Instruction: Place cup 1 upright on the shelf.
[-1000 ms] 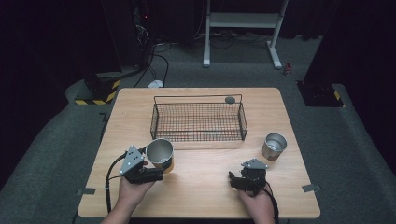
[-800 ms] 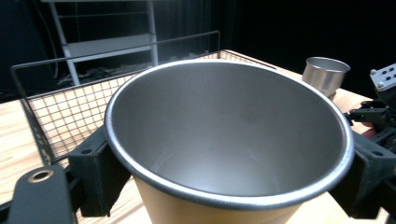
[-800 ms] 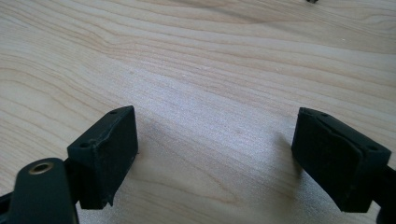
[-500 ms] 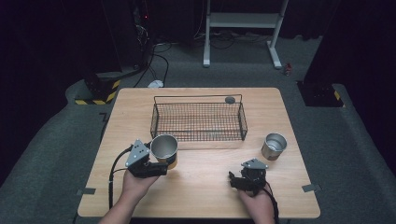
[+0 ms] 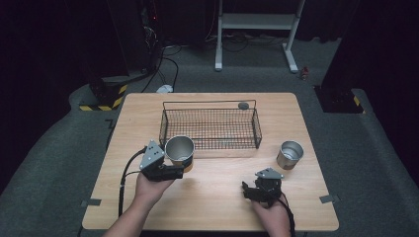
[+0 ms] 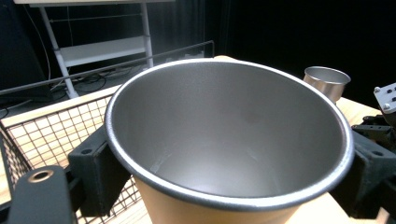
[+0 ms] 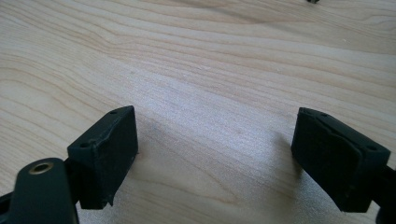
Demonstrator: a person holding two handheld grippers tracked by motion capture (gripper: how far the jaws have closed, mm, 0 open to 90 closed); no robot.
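A cup [image 5: 179, 149] with a tan outside and a bare metal inside hangs just above the table at the front left corner of the wire basket [image 5: 210, 102]. My left gripper [image 5: 182, 166] is shut on the cup; in the left gripper view its black jaws press the cup [image 6: 229, 140] from both sides below the rim. My right gripper [image 5: 248, 190] rests low over the table near the front edge. Its jaws [image 7: 229, 158] stand open over bare wood with nothing between them.
A second, all-metal cup [image 5: 289, 154] stands upright right of the basket's front corner. The black wire basket [image 6: 46, 135] sits mid-table. A small dark round object [image 5: 243, 105] lies behind its back rim. Bare wood lies between the two hands.
My left gripper has carried the cup right and away from the front edge, a little higher, up to the basket's front left corner. The right gripper has kept still.
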